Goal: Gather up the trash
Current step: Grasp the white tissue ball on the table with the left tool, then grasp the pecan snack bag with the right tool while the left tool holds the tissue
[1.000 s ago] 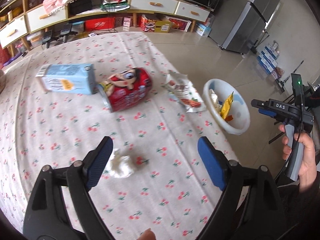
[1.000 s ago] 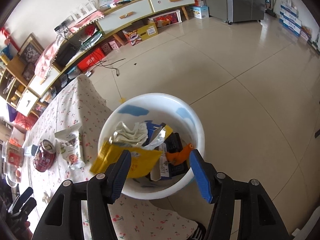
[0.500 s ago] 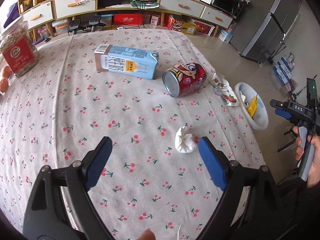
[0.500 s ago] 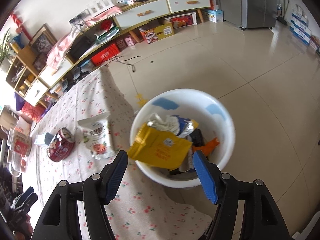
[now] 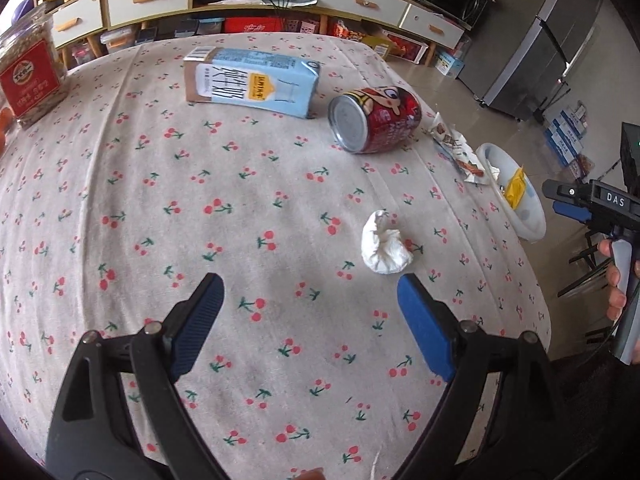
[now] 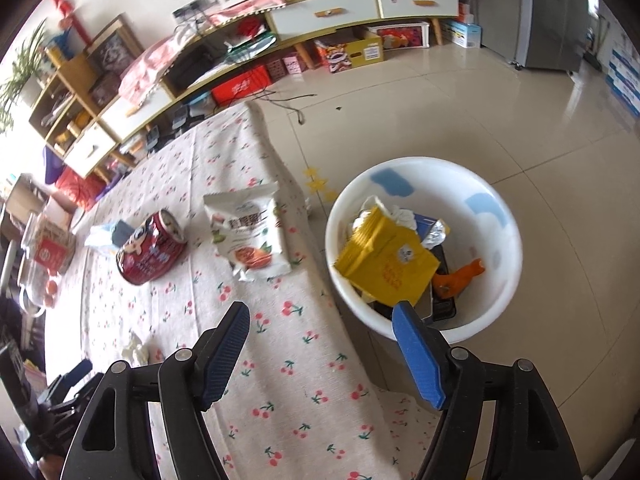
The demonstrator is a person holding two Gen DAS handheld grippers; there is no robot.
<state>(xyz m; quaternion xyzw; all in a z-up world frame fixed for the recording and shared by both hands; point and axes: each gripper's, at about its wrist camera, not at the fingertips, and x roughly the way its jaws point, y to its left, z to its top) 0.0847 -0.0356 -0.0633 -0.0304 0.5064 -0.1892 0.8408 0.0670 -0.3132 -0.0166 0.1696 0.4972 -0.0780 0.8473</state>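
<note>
My left gripper (image 5: 308,292) is open over the cherry-print tablecloth (image 5: 160,216), nothing between its fingers. A crumpled white tissue (image 5: 384,246) lies just beyond its right finger. Farther off lie a red can (image 5: 374,122) on its side, a blue milk carton (image 5: 252,82) and a snack bag (image 5: 460,152) near the table's edge. My right gripper (image 6: 320,316) hangs over the table's edge beside the white basin (image 6: 500,272) on the floor; its jaws are opening and empty. A yellow packet (image 6: 388,264) rests in the basin on other trash. The snack bag (image 6: 250,232) and can (image 6: 150,248) lie ahead to the left.
A jar with a red label (image 5: 28,68) stands at the table's far left. Low cabinets with drawers (image 5: 360,0) line the back wall, and a grey fridge (image 5: 536,56) stands at the right. Tiled floor (image 6: 480,112) surrounds the basin.
The left gripper's view swung left, so the tissue went from its left finger to its right one. The right gripper moved from over the basin toward the table, its jaws widening.
</note>
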